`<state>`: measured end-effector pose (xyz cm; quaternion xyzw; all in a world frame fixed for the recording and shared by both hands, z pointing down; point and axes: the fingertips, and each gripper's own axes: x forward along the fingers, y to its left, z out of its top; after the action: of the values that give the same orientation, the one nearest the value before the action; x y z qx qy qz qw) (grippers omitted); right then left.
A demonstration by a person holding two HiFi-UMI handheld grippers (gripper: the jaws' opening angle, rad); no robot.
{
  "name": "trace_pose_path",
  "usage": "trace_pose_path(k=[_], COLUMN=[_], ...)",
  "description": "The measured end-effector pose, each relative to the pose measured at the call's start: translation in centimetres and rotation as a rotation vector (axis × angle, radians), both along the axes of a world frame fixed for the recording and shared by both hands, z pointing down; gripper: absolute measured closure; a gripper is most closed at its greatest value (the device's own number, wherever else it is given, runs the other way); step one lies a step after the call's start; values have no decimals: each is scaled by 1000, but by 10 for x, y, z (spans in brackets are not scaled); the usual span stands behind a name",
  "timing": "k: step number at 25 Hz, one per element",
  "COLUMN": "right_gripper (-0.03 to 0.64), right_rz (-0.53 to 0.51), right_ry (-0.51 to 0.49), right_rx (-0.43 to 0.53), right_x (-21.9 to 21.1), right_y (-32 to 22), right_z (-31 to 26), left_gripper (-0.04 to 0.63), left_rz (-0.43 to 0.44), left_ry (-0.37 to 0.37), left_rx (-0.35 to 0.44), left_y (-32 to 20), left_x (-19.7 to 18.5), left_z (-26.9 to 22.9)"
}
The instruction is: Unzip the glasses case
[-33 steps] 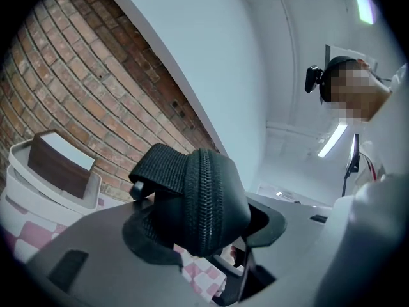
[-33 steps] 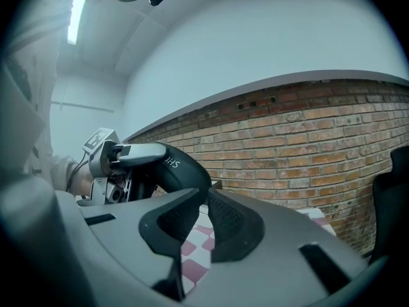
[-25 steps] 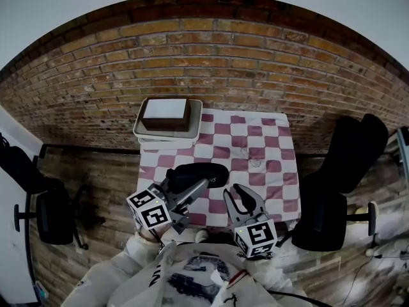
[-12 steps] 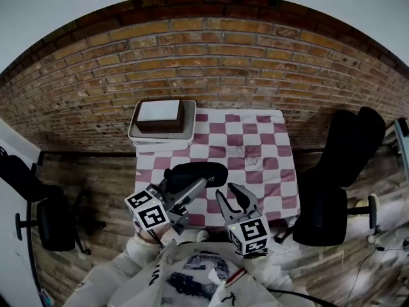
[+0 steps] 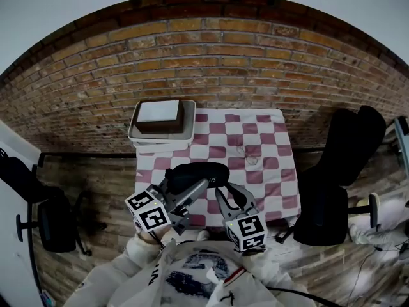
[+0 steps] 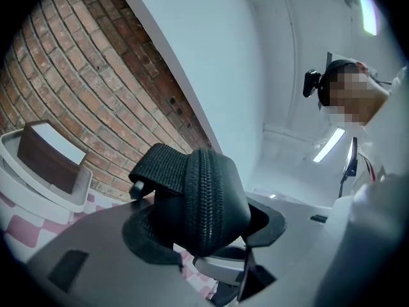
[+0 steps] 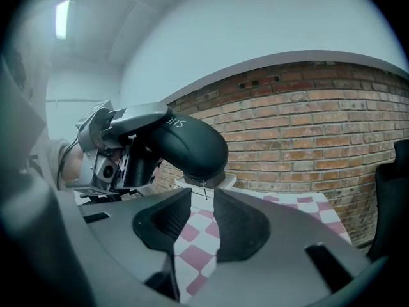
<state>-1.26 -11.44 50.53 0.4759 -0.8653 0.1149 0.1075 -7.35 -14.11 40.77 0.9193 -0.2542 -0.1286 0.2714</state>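
Black woven fabric fills the left gripper (image 5: 195, 187): its two jaws are clamped on one end of the glasses case (image 7: 192, 142), and the left gripper view shows the zip (image 6: 203, 203) running down the middle of that end, shut along the part that shows. A flat strap (image 6: 160, 168) folds off the case toward the brick side. The case is held off the table, pointing away from the person.

Just below the far end of the case stands the right gripper (image 7: 203, 200). Its jaws have just been closing a little, yet a clear gap is left between the ribbed pads (image 7: 169, 219) and nothing is pinched there. A thin zip pull (image 7: 204, 191) hangs from the underside of the case straight above that gap; it seems to stop just short of the jaw tips, though the wide-angle view makes this hard to judge.

Under the case lies the table (image 5: 268, 139) with its red-and-white chequered cloth. Beyond the case, at the table's far left corner, a white tray (image 5: 136, 132) holds a brown box (image 5: 163, 114) with a pale top. Behind that rises the brick wall (image 5: 223, 62). Well to the right of the case stands a black chair (image 5: 345, 152) on the plank floor.
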Motion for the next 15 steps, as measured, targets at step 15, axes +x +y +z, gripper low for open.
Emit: trace_pose_path(k=[15], right_gripper=[563], right_rz=[4], right_ry=[0], right_rx=[27], right_x=[-2], right_y=[2], right_z=[-3], left_gripper=[341], left_rz=[4], left_ry=[-6], left_rx=[1], left_y=[4], left_x=[-1], left_z=[-1])
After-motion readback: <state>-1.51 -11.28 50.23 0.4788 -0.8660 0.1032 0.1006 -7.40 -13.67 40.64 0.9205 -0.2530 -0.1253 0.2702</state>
